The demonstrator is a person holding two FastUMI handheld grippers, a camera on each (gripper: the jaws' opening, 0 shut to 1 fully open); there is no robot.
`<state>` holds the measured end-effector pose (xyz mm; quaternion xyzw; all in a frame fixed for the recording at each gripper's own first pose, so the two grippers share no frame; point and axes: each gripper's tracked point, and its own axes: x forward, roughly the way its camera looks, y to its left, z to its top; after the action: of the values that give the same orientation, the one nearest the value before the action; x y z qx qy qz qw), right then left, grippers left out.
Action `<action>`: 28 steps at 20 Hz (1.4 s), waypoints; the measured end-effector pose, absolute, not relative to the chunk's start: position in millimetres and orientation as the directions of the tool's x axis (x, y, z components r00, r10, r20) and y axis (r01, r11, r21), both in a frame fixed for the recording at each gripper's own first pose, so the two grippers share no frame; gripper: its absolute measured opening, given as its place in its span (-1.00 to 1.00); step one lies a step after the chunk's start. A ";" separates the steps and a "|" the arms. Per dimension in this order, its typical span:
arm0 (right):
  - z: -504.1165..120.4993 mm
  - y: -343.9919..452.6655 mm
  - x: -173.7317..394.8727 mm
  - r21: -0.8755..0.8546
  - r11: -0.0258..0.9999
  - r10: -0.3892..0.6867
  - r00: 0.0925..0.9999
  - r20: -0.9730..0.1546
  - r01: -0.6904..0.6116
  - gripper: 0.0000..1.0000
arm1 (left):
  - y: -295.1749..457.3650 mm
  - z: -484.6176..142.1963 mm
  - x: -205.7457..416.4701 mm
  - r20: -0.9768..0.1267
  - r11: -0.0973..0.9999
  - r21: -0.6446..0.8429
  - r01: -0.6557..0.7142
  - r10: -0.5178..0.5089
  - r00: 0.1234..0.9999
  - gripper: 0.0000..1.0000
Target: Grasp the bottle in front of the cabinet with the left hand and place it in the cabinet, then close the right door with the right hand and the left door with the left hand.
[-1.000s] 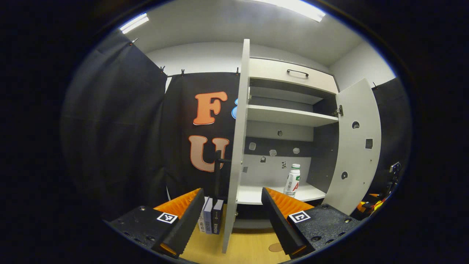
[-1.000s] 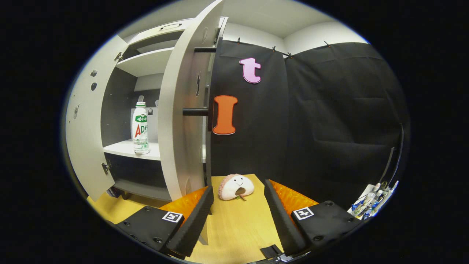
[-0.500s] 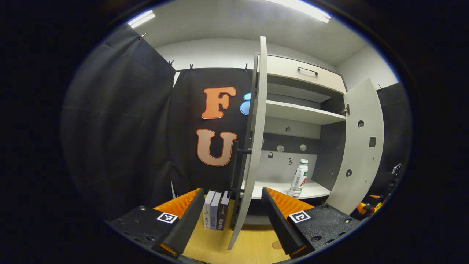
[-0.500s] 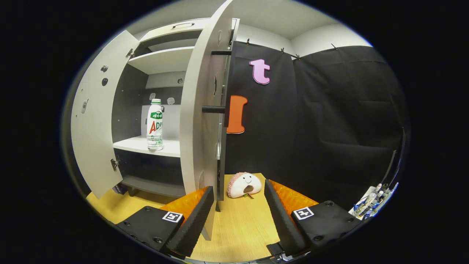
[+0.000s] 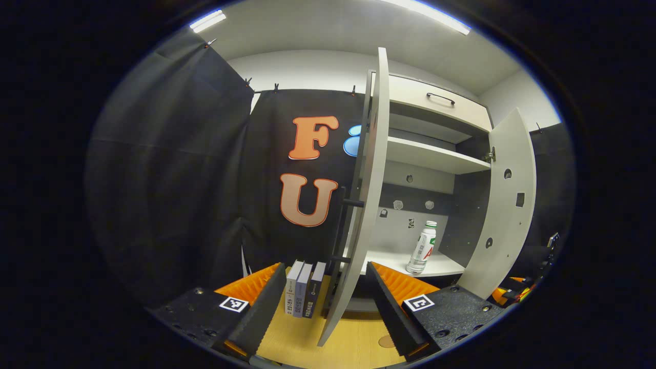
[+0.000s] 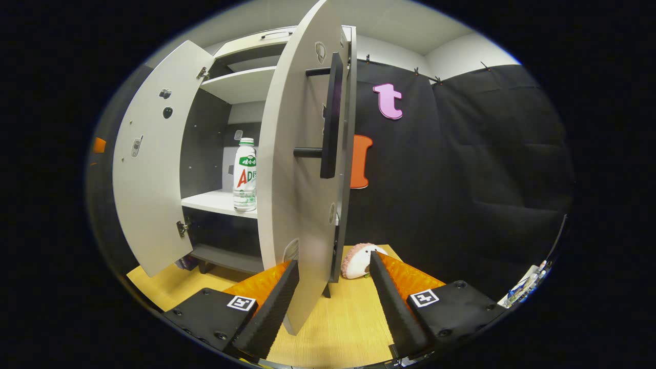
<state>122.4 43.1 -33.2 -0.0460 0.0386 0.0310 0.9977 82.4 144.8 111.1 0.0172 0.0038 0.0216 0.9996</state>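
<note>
On the lower shelf (image 5: 394, 262) of the cabinet (image 5: 435, 102), the bottle (image 5: 422, 247) is seen standing upright, both doors hanging open. The left gripper (image 5: 325, 302) is held before the left door (image 5: 359, 205), fingers spread wide and gripping nothing; books (image 5: 304, 289) stand on the bench (image 5: 353, 343). The right gripper (image 6: 332, 300) is likewise spread and empty, the right door (image 6: 302, 179) edge between its fingers, a plush toy (image 6: 356, 260) beyond.

The cabinet (image 6: 154, 169) has smooth, matt grey-white panels, likely laminate. Just ahead of the right hand-held gripper (image 6: 332, 302), its right door (image 6: 300, 205) carries a matt black bar handle (image 6: 330, 118). The bottle (image 6: 244, 175) looks like glossy plastic. The bench (image 6: 338, 333) shows light wood grain.
</note>
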 end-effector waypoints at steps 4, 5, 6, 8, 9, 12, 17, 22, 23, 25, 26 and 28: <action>-32.8 61.5 130.4 -0.092 0.988 0.115 0.990 -0.081 -0.122 0.87 | 155.0 109.0 81.2 -0.013 0.997 0.041 -0.066 0.067 0.998 0.90; -35.7 66.9 136.6 -0.096 0.987 0.122 0.989 -0.079 -0.129 0.87 | 157.7 108.2 81.6 -0.014 0.996 0.044 -0.073 0.073 0.997 0.90; -35.1 69.9 139.6 -0.100 0.986 0.125 0.989 -0.078 -0.133 0.73 | 160.3 107.6 81.8 -0.015 0.996 0.046 -0.080 0.080 0.997 0.89; -38.4 75.6 146.8 -0.107 0.985 0.124 0.989 -0.083 -0.133 0.87 | 165.0 105.5 83.3 -0.019 0.995 0.047 -0.090 0.091 0.996 0.89; -39.8 78.1 150.2 -0.108 0.985 0.123 0.989 -0.087 -0.132 0.87 | 168.2 102.8 83.6 -0.023 0.994 0.048 -0.094 0.095 0.995 0.89; -41.9 85.6 157.8 -0.096 0.985 0.131 0.987 -0.093 -0.140 0.87 | 177.7 96.1 86.1 -0.035 0.992 0.045 -0.114 0.116 0.993 0.89; -45.5 103.2 169.3 -0.112 0.980 0.152 0.982 -0.111 -0.165 0.87 | 184.2 83.2 93.9 -0.057 0.992 0.028 -0.122 0.124 0.991 0.90; -45.3 128.7 180.4 -0.125 0.972 0.185 0.975 -0.122 -0.200 0.90 | 189.1 71.4 105.0 -0.077 0.990 0.038 -0.132 0.135 0.988 0.90; -43.8 132.5 180.9 -0.131 0.970 0.190 0.975 -0.118 -0.205 0.90 | 190.4 68.5 106.9 -0.079 0.990 0.042 -0.133 0.136 0.988 0.90; -39.5 137.3 180.1 -0.144 0.967 0.194 0.975 -0.109 -0.209 0.90 | 191.6 63.4 109.6 -0.081 0.990 0.045 -0.133 0.136 0.987 0.90; -37.8 134.9 180.1 -0.150 0.966 0.195 0.975 -0.106 -0.209 0.90 | 192.2 61.4 113.1 -0.081 0.990 0.046 -0.130 0.133 0.988 0.90; -34.9 130.5 177.4 -0.150 0.966 0.194 0.975 -0.104 -0.209 0.90 | 193.0 58.3 119.5 -0.074 0.991 0.045 -0.124 0.127 0.989 0.90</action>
<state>177.4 130.5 -34.9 -0.0801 0.0443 0.1017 0.9906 119.5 193.0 58.3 0.0202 0.0382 0.0627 0.9971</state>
